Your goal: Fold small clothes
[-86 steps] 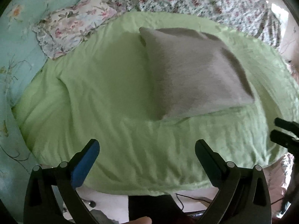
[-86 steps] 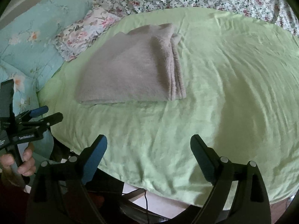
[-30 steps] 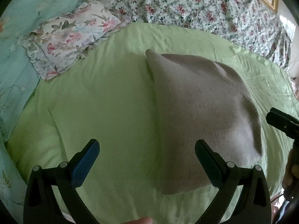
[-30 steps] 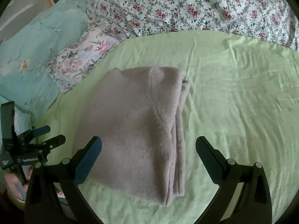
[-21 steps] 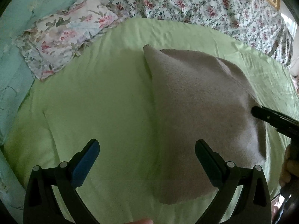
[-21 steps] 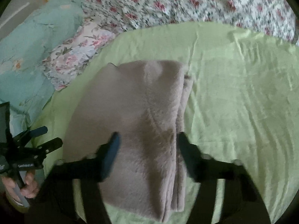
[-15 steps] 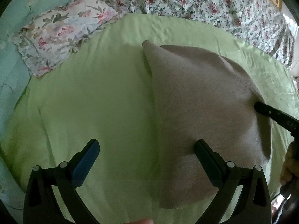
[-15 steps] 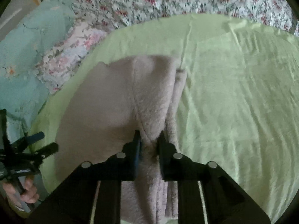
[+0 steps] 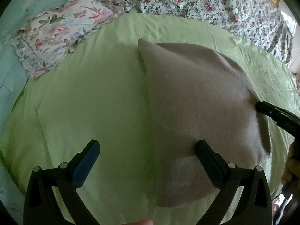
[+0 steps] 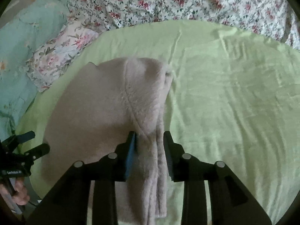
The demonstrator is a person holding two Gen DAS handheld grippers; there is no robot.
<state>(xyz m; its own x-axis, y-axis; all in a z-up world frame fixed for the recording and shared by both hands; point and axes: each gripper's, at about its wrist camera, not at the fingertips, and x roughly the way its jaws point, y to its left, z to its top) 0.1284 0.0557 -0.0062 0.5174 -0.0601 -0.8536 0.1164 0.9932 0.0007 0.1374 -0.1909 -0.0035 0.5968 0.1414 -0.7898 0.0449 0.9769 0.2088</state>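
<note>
A folded grey fleece garment (image 9: 196,108) lies on the green sheet (image 9: 97,101); it also shows in the right wrist view (image 10: 97,112). My left gripper (image 9: 148,148) is open and hovers over the garment's near left edge, holding nothing. My right gripper (image 10: 150,140) is shut on the garment's layered right edge, with the stacked layers between its fingers. The right gripper also shows in the left wrist view (image 9: 262,108) at the garment's right side. The left gripper shows in the right wrist view (image 10: 28,142) beside the garment's left side.
A floral pillow (image 9: 56,33) lies at the far left and a floral quilt (image 9: 187,0) runs along the back. A teal cover (image 10: 22,46) lies at the left. The green sheet stretches wide to the right (image 10: 234,103).
Both grippers moved in over the bed toward the garment. My right gripper closed from wide open onto the garment's right edge. My left gripper stayed open.
</note>
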